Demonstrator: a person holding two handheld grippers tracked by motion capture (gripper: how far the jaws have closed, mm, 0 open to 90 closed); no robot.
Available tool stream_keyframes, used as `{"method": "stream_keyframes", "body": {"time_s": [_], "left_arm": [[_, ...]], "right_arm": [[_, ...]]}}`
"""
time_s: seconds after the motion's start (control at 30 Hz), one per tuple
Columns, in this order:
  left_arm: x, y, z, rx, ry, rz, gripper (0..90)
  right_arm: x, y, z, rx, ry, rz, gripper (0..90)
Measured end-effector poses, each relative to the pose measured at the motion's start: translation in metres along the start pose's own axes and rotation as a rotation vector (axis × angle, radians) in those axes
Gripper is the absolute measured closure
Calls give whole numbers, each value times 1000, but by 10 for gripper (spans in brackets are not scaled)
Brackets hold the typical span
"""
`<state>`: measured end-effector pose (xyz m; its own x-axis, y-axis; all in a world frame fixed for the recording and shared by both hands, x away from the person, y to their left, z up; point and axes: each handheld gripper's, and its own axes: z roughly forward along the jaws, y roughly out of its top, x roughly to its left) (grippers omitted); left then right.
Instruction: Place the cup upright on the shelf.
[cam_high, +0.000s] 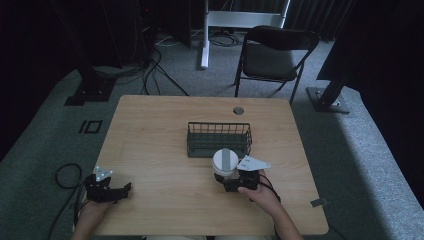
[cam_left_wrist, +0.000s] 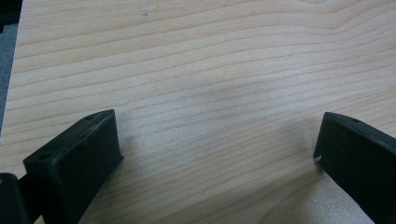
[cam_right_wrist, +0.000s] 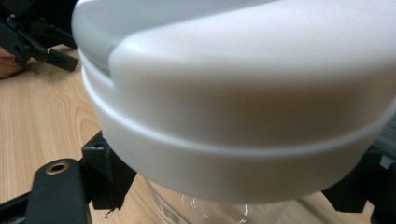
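A clear jar with a white lid (cam_high: 225, 161) stands on the wooden table (cam_high: 155, 135), just in front of a dark wire basket (cam_high: 219, 139). My right gripper (cam_high: 226, 179) is shut on the jar below its lid. In the right gripper view the lid (cam_right_wrist: 243, 107) looms close, with the clear body (cam_right_wrist: 201, 210) between the black jaws of the right gripper (cam_right_wrist: 224, 189). My left gripper (cam_high: 123, 190) rests open near the table's front left corner. In the left gripper view the left gripper (cam_left_wrist: 217, 140) has bare wood between its jaws.
The basket looks empty and sits mid-table. A round cable hole (cam_high: 238, 110) is at the far edge. A folding chair (cam_high: 275, 52) stands beyond the table. The other hand's gripper (cam_right_wrist: 32, 39) shows far off in the right gripper view.
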<state>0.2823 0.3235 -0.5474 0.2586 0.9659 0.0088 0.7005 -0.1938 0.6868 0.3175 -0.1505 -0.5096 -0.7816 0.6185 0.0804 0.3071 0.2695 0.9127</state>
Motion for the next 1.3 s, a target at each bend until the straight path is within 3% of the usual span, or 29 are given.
{"method": "stream_keyframes", "body": {"time_s": [0.57, 0.9, 1.2, 1.3], "left_arm": [[0, 0, 0, 0, 0, 0, 6], [0, 0, 0, 0, 0, 0, 6], [0, 0, 0, 1, 0, 1, 6], [0, 0, 0, 0, 0, 0, 6]], "right_arm": [[-2, 41, -9, -58, -12, -13, 184], [-13, 70, -8, -91, -89, 7, 184], [-24, 97, 1, -120, -208, 82, 184], [-26, 104, 7, -120, -270, 95, 184]]}}
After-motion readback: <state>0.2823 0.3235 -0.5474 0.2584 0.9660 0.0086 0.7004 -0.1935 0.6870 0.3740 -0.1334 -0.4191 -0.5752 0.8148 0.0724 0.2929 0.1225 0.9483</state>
